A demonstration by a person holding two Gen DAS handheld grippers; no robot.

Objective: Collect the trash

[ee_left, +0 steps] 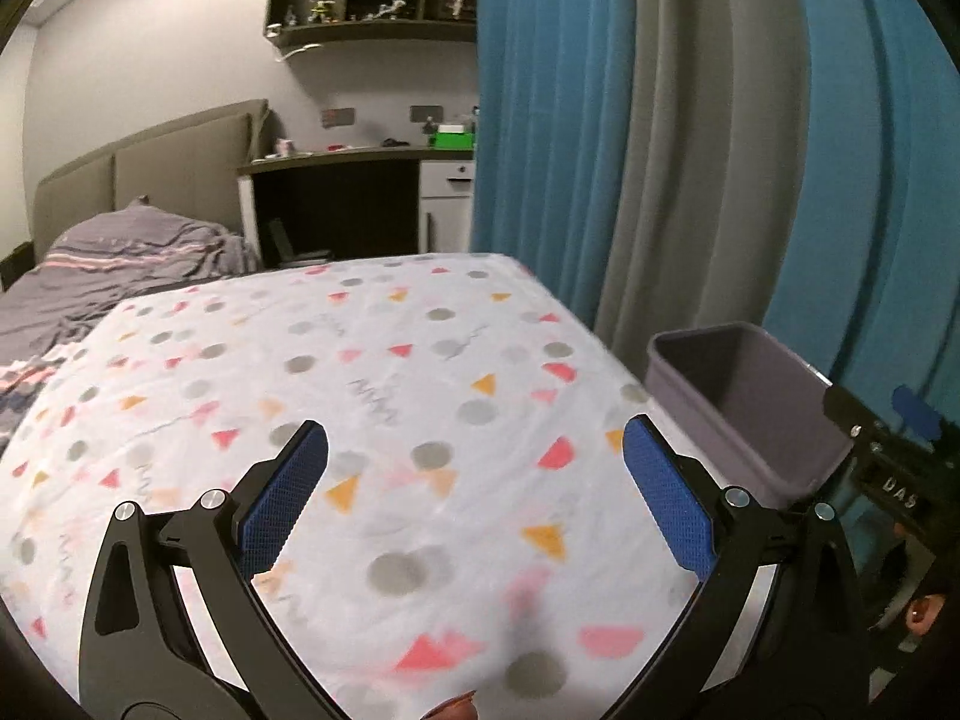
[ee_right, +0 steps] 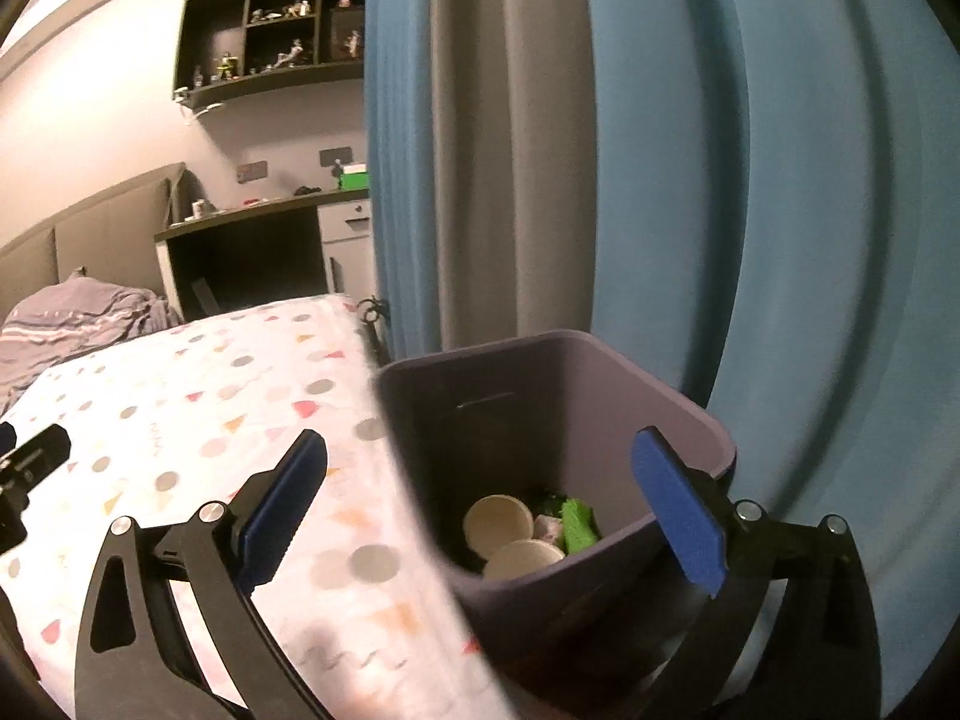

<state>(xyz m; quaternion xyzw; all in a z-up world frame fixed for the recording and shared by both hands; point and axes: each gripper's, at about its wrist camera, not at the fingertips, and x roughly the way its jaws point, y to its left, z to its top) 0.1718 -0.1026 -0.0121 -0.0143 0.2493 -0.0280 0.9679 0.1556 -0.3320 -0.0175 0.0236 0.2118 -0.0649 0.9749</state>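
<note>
One purple bin [ee_left: 750, 408] stands upright, far right of the spotted table [ee_left: 360, 390]. The left gripper [ee_left: 474, 456] is wide, holding nothing.

Two round cups [ee_right: 498, 521] and one green wrapper [ee_right: 577, 523] lie inside the bin, mouth up. The right gripper [ee_right: 480, 474] is wide above it.

Left wrist view close above patterned table [ee_left: 420, 360], right wrist view over bin [ee_right: 558, 420], both share these

Patterned sheet [ee_left: 372, 372], blue curtains [ee_left: 540, 120], wall shelf [ee_right: 270, 42], desk [ee_left: 336, 159].

white tablecloth [ee_left: 384, 360] with grey dots and pink, orange triangles; purple-grey bin [ee_right: 540, 396]; blue curtain [ee_right: 780, 180].
</note>
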